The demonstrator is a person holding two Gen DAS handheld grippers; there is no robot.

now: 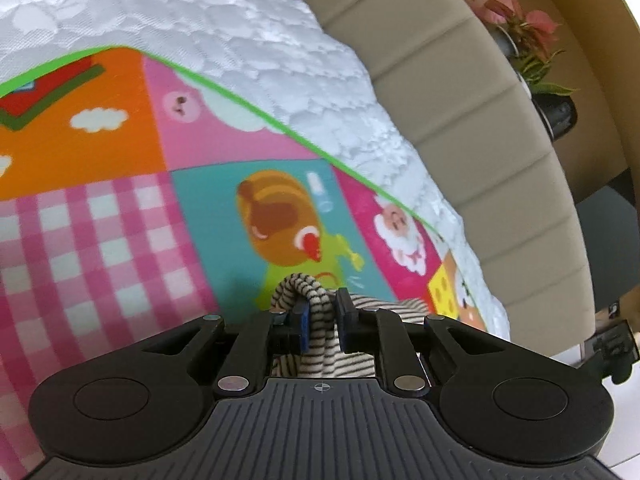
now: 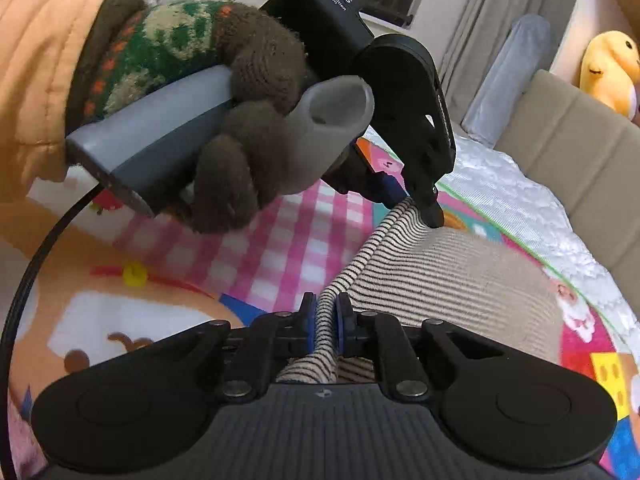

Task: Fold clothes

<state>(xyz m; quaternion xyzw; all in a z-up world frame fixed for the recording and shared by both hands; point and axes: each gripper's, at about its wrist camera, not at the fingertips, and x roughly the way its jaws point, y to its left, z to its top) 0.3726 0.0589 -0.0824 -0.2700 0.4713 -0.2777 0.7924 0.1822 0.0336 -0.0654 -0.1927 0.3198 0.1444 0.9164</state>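
Here both grippers are clamped on one striped garment (image 2: 432,276), which lies on a colourful play mat (image 1: 120,220) spread over a white quilted cover (image 1: 260,40). The left gripper (image 1: 320,316) has its blue-padded jaws closed on a bunched fold of the cloth, which rises in a small hump just ahead of its fingertips and trails back beneath it. The right gripper (image 2: 325,326) pinches a nearby stretch of the same edge; ahead of it the fabric runs in a taut ridge up to the left gripper, seen held in a gloved hand (image 2: 224,120). Holding two points along one edge likely keeps it straight, so the cloth can be carried over as a neat fold. Beyond, to the right, stands a beige padded headboard (image 1: 460,120).
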